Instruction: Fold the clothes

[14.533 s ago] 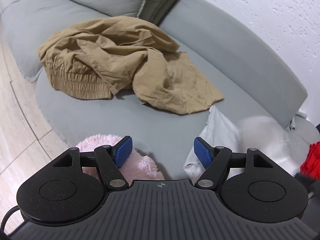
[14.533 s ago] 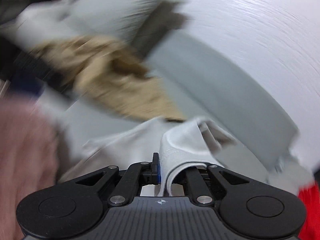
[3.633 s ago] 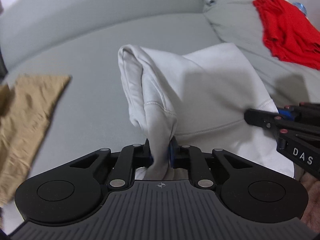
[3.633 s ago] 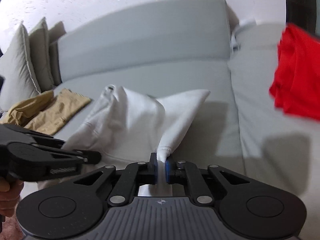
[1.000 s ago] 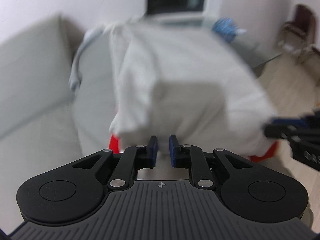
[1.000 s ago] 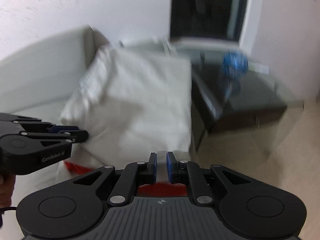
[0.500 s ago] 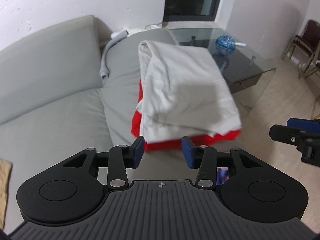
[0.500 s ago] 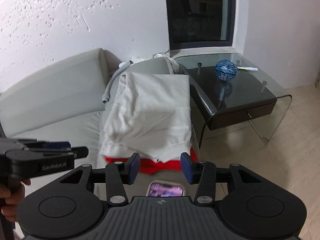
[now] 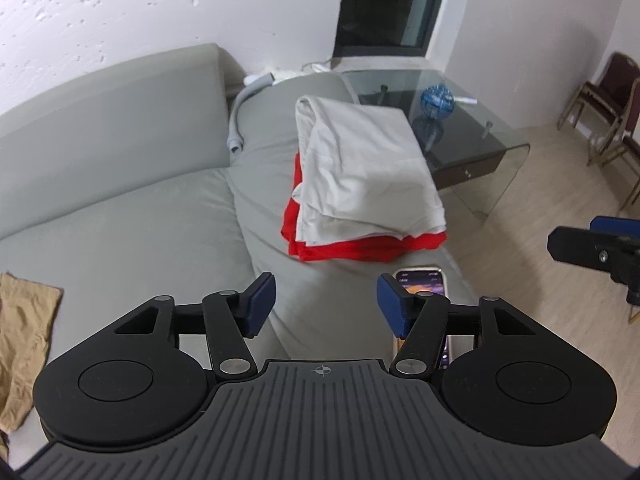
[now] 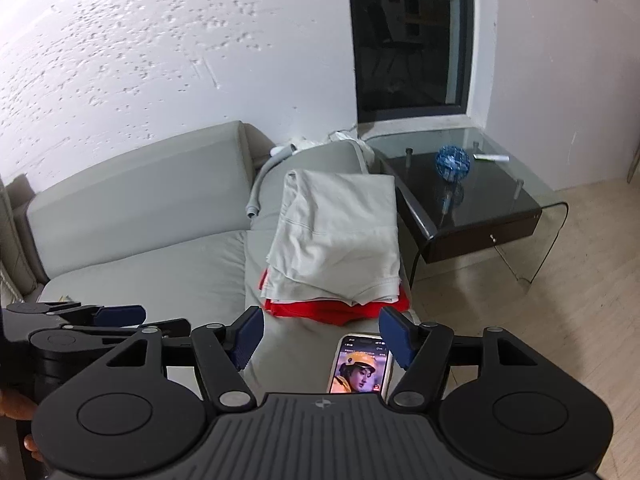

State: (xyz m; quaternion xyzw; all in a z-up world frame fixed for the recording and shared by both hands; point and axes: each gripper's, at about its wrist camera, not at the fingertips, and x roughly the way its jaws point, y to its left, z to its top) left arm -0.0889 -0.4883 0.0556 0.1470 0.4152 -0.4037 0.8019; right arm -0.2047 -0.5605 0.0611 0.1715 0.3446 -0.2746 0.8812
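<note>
White garment: the folded white garment (image 9: pixel 368 176) lies flat on top of the stack, on the broad grey arm of the sofa, its folded edges facing the cameras.
Red garment: the folded red garment (image 9: pixel 360 249) sits directly under the white one, touching it; only its front and left edges show as a red border.
Stack position: at the sofa's end, beside the glass side table and beyond the phone.
Left gripper: the left gripper (image 9: pixel 325 306) hangs above the sofa arm, well short of the stack; its jaws are opening, with nothing between the blue pads (image 9: pixel 260 302).
Right gripper: the right gripper (image 10: pixel 321 338) is also above the sofa arm, near the phone; its jaws are opening and no cloth is between them.
Phone: a phone (image 10: pixel 362 364) lies face up with its screen lit, on the sofa arm just in front of the stack.
Sofa: the grey sofa (image 9: pixel 132 200) bears the stack on its arm, and a grey hose (image 9: pixel 240 120) hangs at the joint between backrest and arm.
Tan garment: a tan garment (image 9: pixel 22 344) lies crumpled on the seat, far left, well apart from the stack.
Side table: a glass side table (image 10: pixel 480 200) stands just beside the sofa arm, with a blue ball (image 10: pixel 453 162) on its top.
Chairs: dark chairs (image 9: pixel 608 108) stand at the far right on the pale floor.
</note>
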